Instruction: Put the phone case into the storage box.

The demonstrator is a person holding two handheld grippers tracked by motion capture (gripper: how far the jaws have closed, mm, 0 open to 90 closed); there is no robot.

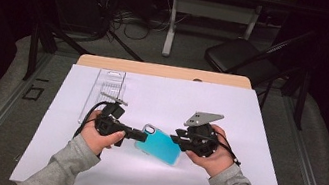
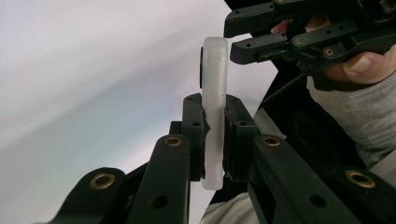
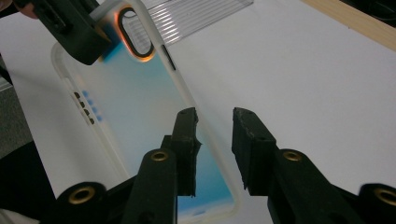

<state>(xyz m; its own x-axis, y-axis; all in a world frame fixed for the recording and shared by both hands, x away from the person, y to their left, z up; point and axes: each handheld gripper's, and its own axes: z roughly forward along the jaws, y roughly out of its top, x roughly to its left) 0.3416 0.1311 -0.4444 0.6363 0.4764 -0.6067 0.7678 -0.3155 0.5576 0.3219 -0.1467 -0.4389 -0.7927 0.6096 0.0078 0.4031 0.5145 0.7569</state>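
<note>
Phone case (image 1: 160, 144): it is hanging above the white sheet (image 1: 227, 128) in the middle of the table, between your two grippers. In the high view its blue face is turned up, and the camera cutout end is pointing toward your left gripper.

Left gripper (image 1: 139, 134): you are clamping it on the case. In the left gripper view the pads (image 2: 236, 135) are pressing on both faces of the frosted case (image 2: 215, 112), which is standing edge-on between them and sticking out past the tips.

Right gripper (image 1: 178, 139): you are holding it at the other end of the case, its jaws part-way open. In the right gripper view the long frosted edge of the case (image 3: 140, 107) is running into the gap, and the left-hand pad (image 3: 187, 140) is lying over the case's face. The other pad is standing clear over the sheet, with light showing between it and the edge. The jaws are not gripping.

Case against right gripper: the case is stretching away from these jaws, up and to the left in that view, to where your left gripper (image 3: 77, 32) is pinching it beside the camera cutout.

Clear ribbed tray (image 1: 104, 92): it is lying flat on the sheet beyond your left hand (image 1: 99, 137), apart from the case.

Right hand (image 1: 215, 157): you are wrapping it around the gripper's body, near the front of the table.
</note>
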